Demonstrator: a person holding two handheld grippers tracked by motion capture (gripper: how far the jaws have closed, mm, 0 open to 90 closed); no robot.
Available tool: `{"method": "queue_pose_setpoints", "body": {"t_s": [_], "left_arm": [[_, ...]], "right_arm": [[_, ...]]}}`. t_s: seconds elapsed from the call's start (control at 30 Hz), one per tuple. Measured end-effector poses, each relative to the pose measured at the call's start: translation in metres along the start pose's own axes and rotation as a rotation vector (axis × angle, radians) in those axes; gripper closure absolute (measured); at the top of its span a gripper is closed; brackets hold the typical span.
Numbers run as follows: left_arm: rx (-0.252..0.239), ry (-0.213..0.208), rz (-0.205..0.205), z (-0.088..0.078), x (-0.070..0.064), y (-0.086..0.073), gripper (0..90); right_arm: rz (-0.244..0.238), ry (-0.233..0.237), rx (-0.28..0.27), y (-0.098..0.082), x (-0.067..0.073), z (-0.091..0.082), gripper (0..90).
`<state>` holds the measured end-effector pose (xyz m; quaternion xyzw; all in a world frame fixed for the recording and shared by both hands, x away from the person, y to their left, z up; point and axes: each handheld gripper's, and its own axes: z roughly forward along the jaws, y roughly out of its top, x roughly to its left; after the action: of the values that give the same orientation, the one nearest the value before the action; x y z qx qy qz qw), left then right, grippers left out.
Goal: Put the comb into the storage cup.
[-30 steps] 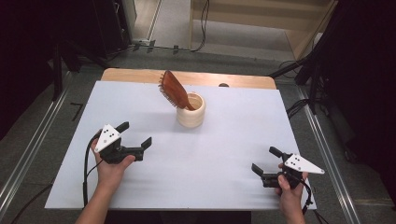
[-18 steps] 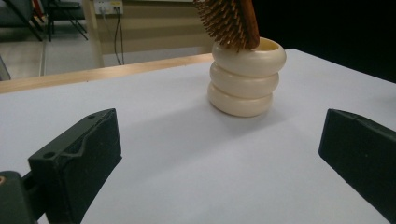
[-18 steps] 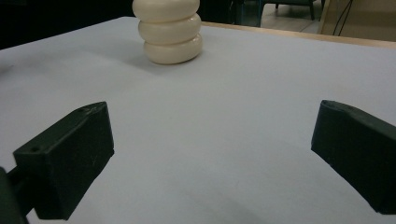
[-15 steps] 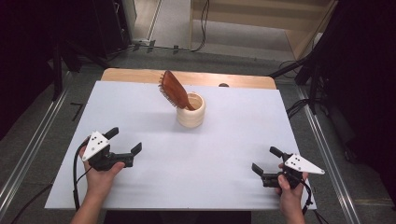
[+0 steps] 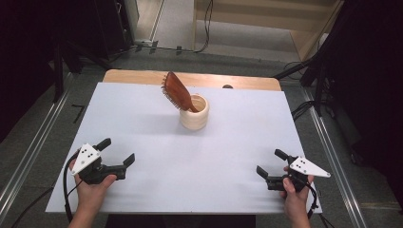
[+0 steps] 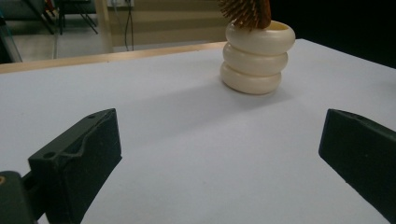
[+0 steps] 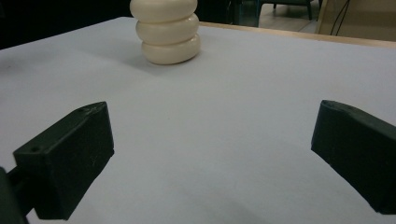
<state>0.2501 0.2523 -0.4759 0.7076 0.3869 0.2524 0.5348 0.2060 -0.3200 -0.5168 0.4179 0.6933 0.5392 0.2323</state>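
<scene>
A cream ribbed holder [image 5: 194, 113] stands upright on the white table [image 5: 142, 118], toward the back middle. A brown hairbrush [image 5: 176, 90] leans out of it, bristles to the left. My left gripper [image 5: 116, 151] rests near the front left edge, open, jaws empty. Near the front right edge my right gripper [image 5: 271, 164] is open and empty too. The left gripper view has the holder [image 6: 258, 58] ahead, with the brush bristles [image 6: 245, 11] at the top. From the right gripper view the holder [image 7: 169, 30] is far ahead on the left.
A wooden strip [image 5: 142, 76] runs along the table's back edge. Metal rails [image 5: 28, 152] flank the table on both sides, and cables lie on the floor behind. A wide stretch of bare white table lies between the grippers and the holder.
My left gripper has drawn back toward the front left edge of the table. The right gripper, holder and brush have stayed put.
</scene>
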Motion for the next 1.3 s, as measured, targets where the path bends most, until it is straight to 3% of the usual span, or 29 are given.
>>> {"method": "queue_pose_setpoints", "body": {"t_s": [0.43, 0.63, 0.77, 0.9, 1.1, 1.2, 1.3], "left_arm": [[0.004, 0.050, 0.001, -0.022, 0.012, -0.011, 0.0], [0.034, 0.062, 0.020, -0.028, 0.019, -0.013, 0.0], [0.042, 0.076, 0.011, -0.034, 0.026, -0.017, 0.0], [0.044, 0.070, 0.001, -0.038, 0.034, -0.019, 0.0], [0.018, 0.014, 0.010, -0.049, 0.042, -0.022, 0.0], [0.021, 0.025, 0.011, -0.053, 0.048, -0.023, 0.0], [0.007, 0.028, -0.015, -0.056, 0.052, -0.025, 0.0]], "right_arm": [[0.001, -0.004, 0.000, 0.000, 0.000, 0.000, 0.0], [0.005, -0.007, -0.005, 0.000, -0.001, 0.000, 0.0], [0.003, -0.006, -0.004, 0.000, -0.001, 0.000, 0.0], [0.011, -0.005, -0.007, -0.001, -0.001, 0.000, 0.0], [0.013, -0.008, -0.009, -0.001, -0.002, -0.001, 0.0], [0.013, -0.006, -0.009, -0.001, -0.002, -0.001, 0.0], [0.022, -0.003, -0.014, -0.002, -0.003, -0.002, 0.0]]}}
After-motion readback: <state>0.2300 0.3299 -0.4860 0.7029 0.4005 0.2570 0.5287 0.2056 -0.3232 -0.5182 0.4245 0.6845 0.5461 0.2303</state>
